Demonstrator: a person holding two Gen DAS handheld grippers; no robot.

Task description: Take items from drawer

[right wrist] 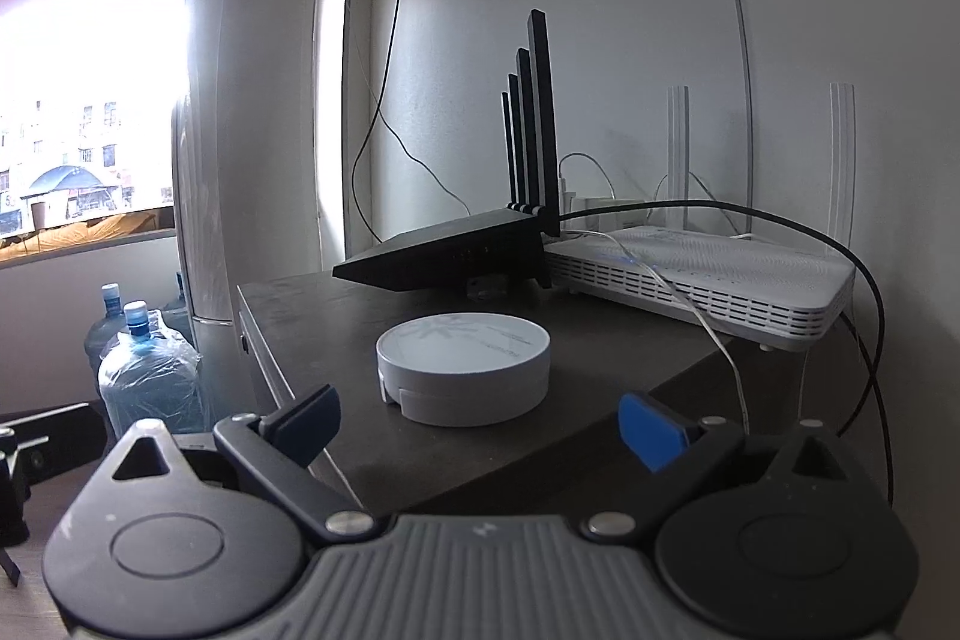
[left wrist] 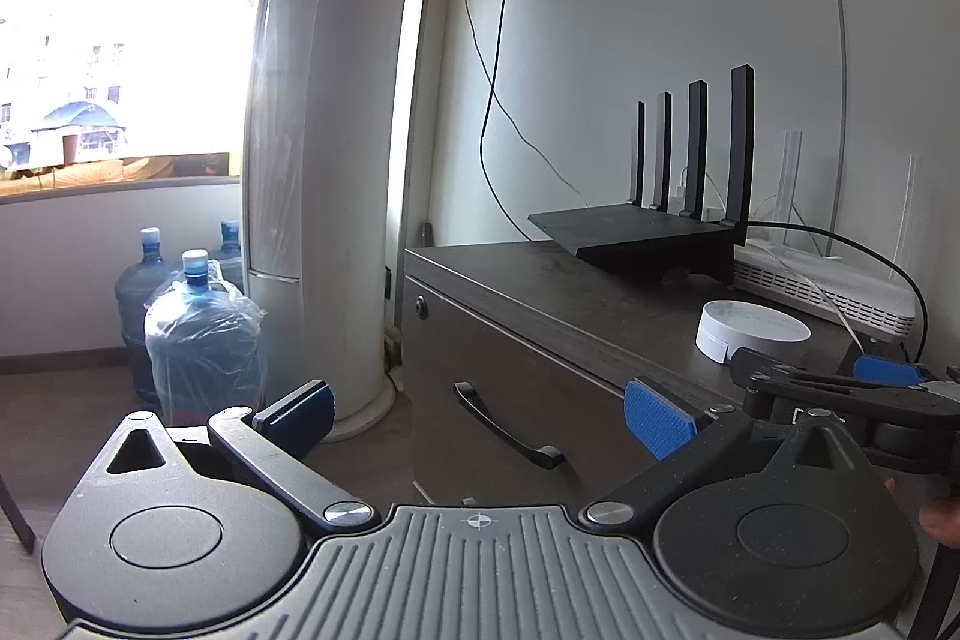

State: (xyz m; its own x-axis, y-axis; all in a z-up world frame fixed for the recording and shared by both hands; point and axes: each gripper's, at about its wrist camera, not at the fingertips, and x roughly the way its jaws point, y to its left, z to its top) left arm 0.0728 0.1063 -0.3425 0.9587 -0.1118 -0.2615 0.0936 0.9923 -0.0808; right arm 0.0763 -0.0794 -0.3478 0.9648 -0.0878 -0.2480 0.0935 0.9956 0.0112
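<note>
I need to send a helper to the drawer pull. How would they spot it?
Find the dark grey cabinet right of the white round column. On its front, below the small round keyhole, sits a black curved bar handle, the front's only protruding bar.

Daylight poured through the window (left wrist: 114,58) at the left of both frames, blown out to near white and flaring onto the pillar (left wrist: 324,100) beside it. The rest of the room sat dim and grey, the dark cabinet top (right wrist: 372,340) in soft shadow under the black router (right wrist: 456,262). Fisheye distortion bowed the wall cables and darkened the corners. The right wrist view looked slightly softer.
</note>
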